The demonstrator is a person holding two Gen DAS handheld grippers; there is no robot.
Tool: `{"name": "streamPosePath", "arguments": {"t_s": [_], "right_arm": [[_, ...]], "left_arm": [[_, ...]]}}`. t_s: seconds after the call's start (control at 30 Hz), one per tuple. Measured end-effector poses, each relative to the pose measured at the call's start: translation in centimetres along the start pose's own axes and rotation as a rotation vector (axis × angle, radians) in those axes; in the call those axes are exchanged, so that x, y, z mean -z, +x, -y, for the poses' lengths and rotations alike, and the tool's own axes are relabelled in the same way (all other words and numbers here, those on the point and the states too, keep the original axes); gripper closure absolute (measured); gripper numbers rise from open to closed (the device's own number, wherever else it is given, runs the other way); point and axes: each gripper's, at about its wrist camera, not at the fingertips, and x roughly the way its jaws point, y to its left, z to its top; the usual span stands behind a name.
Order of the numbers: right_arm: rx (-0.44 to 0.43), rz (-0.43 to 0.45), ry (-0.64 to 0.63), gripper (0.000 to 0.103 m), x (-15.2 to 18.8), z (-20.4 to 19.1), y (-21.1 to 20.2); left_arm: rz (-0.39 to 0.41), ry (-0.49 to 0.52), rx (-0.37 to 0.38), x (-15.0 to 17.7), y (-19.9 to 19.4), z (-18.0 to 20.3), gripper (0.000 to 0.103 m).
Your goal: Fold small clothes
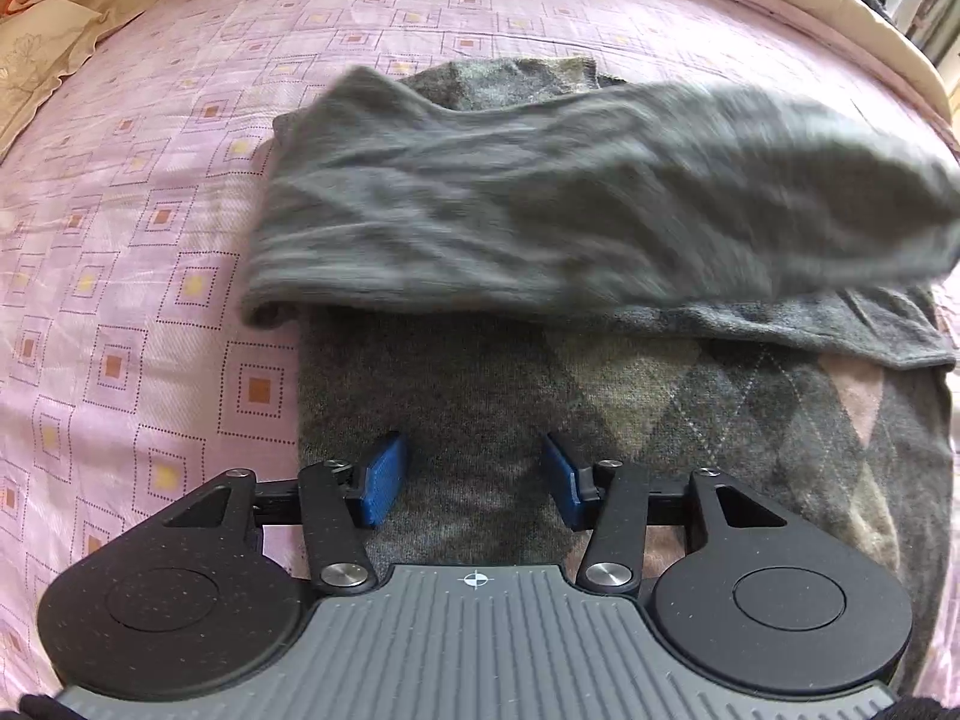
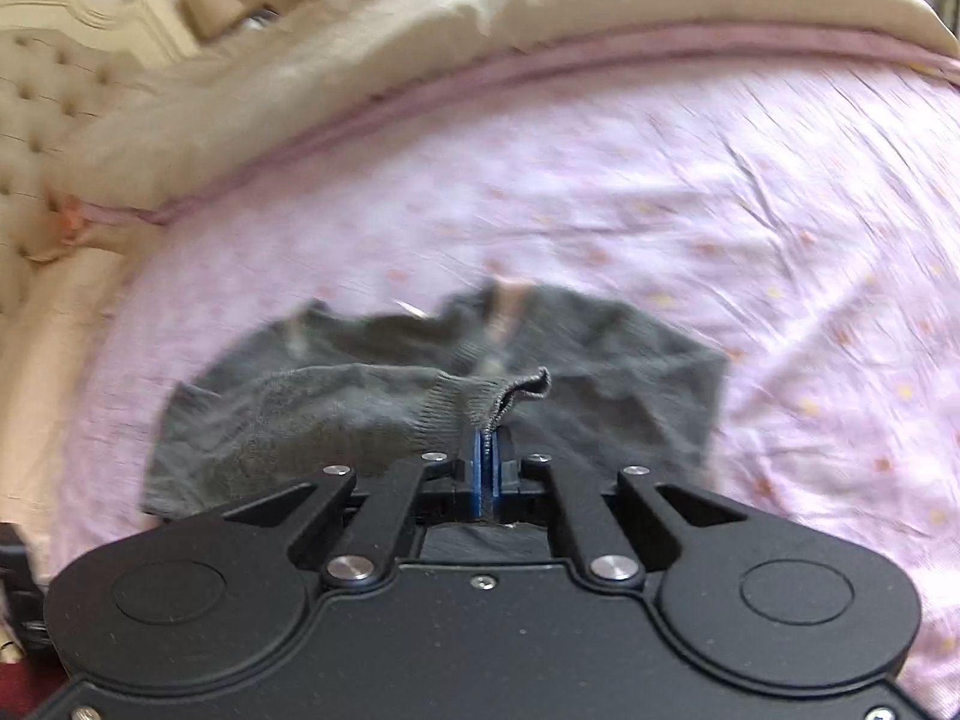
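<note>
1. The left wrist view alone shows the argyle diamonds on the grey sweater (image 1: 750, 414) lying on the pink bed (image 1: 120, 300); the right wrist view alone shows a cream headboard (image 2: 36, 90).
2. The sleeve (image 1: 600, 204) crossing the sweater is motion-blurred, and so is the bedding in the right view.
3. The left tool (image 1: 474, 480) is spread wide above the sweater's hem, holding nothing. The right tool (image 2: 486, 468) is pressed together, pinching the sleeve's ribbed cuff (image 2: 480, 402).
</note>
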Motion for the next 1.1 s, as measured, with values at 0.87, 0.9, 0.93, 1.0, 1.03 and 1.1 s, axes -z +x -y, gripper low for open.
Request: {"name": "streamPosePath", "arguments": {"t_s": [0.87,0.9,0.93,1.0,1.03,1.1], "right_arm": [[0.155,-0.089,-0.063,0.093,1.2,1.7,2.7],[0.169,-0.104,-0.045,0.093,1.4,2.2,3.2],[0.183,-0.112,-0.030,0.092,1.6,2.5,3.5],[0.203,-0.088,-0.016,0.085,1.8,2.7,3.1],[0.190,-0.054,-0.022,0.085,2.0,2.4,2.5],[0.170,0.013,-0.050,0.076,2.1,1.4,1.4]], "left_arm": [[0.043,-0.038,-0.113,-6.9,2.9,-3.5,0.046],[0.043,-0.044,-0.108,-6.9,2.9,-3.6,0.045],[0.043,-0.045,-0.107,-6.9,2.9,-3.7,0.043],[0.042,-0.037,-0.104,-6.9,2.9,-3.8,0.042],[0.044,-0.031,-0.100,-7.0,2.7,-3.8,0.043],[0.065,-0.023,-0.100,-7.1,1.9,-3.8,0.044]]}}
